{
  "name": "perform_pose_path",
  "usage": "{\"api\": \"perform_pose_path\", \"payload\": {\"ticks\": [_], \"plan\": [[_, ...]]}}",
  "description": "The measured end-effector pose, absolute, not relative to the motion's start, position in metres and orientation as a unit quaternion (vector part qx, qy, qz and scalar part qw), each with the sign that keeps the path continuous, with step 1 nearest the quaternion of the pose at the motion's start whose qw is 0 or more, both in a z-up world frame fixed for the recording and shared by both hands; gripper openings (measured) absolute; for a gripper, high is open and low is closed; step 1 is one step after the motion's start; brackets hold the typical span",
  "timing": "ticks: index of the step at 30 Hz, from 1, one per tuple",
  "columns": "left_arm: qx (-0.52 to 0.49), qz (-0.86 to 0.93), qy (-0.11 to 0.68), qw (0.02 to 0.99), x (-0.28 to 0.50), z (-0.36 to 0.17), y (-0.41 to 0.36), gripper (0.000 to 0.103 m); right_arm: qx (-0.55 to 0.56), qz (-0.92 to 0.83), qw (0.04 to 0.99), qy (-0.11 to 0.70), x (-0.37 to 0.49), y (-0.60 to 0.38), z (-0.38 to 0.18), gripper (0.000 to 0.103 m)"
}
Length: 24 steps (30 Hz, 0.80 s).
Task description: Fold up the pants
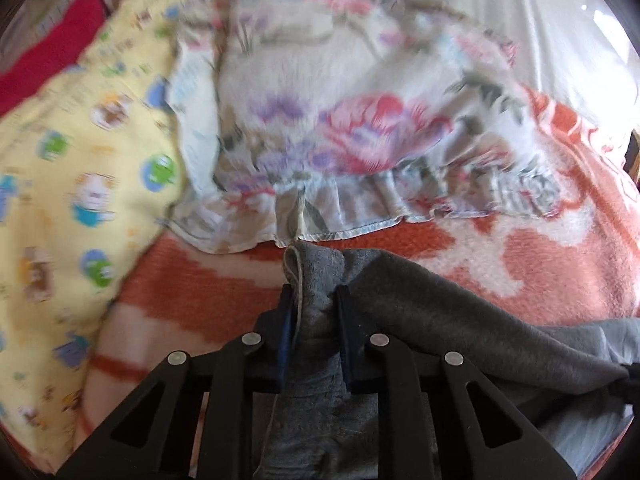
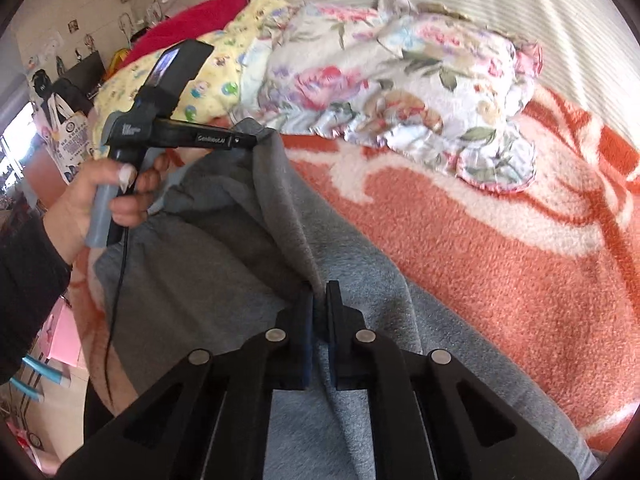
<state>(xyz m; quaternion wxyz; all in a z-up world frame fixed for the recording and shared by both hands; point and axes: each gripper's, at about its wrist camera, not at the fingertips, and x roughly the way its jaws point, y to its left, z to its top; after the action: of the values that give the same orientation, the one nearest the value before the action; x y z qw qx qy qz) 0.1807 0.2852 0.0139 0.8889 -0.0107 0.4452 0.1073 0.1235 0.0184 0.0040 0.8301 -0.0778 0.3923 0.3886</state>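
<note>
the grey pants lie on the orange-and-white blanket of the bed. my left gripper is clamped on a bunched edge; my right gripper is clamped on another fold. a floral pillow lies just beyond.

- Black right gripper, blue pads, round silver rivets on linkage arms, lower centre.
- Black left gripper, white lettering, dangling black cable, upper left.
- Dark sleeve, pale painted nails, left edge.

Pants: soft matt grey fleece; blanket: fuzzy orange-white pile.
</note>
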Motion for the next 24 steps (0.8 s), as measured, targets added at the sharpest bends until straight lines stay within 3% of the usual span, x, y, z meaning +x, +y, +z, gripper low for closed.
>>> {"api": "perform_pose_path", "payload": {"ticks": [12,24], "plan": [[-0.009,0.122,0.371,0.921,0.059,0.079,0.258,0.017,-0.103,0.443,0.82,0.348,0.055,0.004,0.035,0.006],[-0.075,0.131,0.364,0.919,-0.033,0.053,0.264,0.017,-0.114,0.47,0.785,0.386,0.007,0.01,0.001,0.006]]}}
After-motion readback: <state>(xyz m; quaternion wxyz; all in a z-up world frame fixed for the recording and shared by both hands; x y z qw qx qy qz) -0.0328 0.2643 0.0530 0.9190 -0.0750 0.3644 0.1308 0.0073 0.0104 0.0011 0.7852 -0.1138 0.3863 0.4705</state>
